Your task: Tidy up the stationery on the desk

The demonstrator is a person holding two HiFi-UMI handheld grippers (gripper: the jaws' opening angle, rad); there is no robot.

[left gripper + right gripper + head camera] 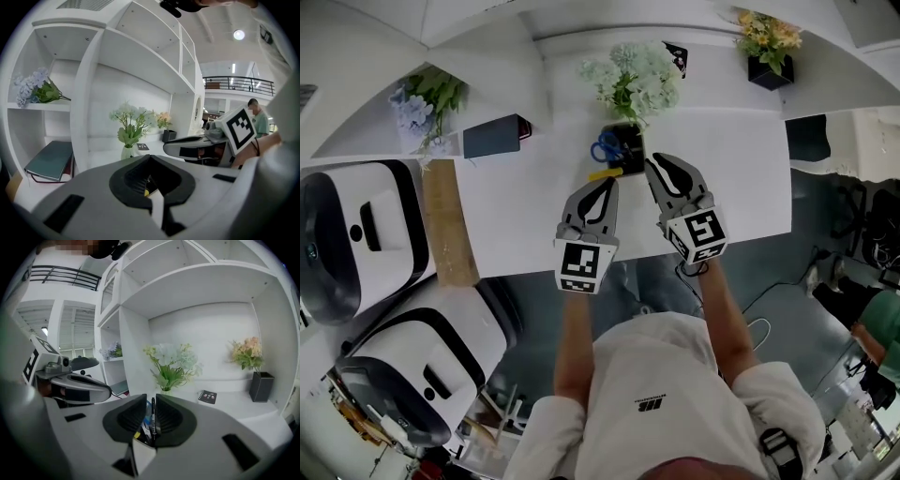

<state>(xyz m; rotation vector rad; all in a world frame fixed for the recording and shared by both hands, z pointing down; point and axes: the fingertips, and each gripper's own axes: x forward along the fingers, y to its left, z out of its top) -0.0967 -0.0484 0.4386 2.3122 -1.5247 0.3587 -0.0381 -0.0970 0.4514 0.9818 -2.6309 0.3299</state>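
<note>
- The left gripper [608,186] is held over the near half of the white table [525,206]. Its tip is just short of a yellow item [605,174] lying at the foot of the black pen holder [633,157].
- Its jaws are drawn together, leaving only a slit. A speck of yellow shows through the slit, and nothing is pinched.
- The right gripper [150,397] sits beside the left one, with its tip close to the holder's right side.
- Its jaws stand a narrow gap apart. An upright black pen [153,420] is in that gap, against the right jaw, with space showing on its left. The pen seems to stand in the holder rather than be squeezed by the jaws.
- The holder stands on the table towards its back edge, just in front of a vase of pale flowers [633,80]. Blue-handled scissors [605,147] stick out of its left part.
- A dark book [492,137] lies flat in a shelf compartment to the left, below a bunch of purple flowers [422,103].
- Behind the vase, a small dark card [677,56] lies on the white surface at the back. To its right is a black pot of orange flowers [769,52].
- A wooden board [450,220] runs along the table's left edge.
</note>
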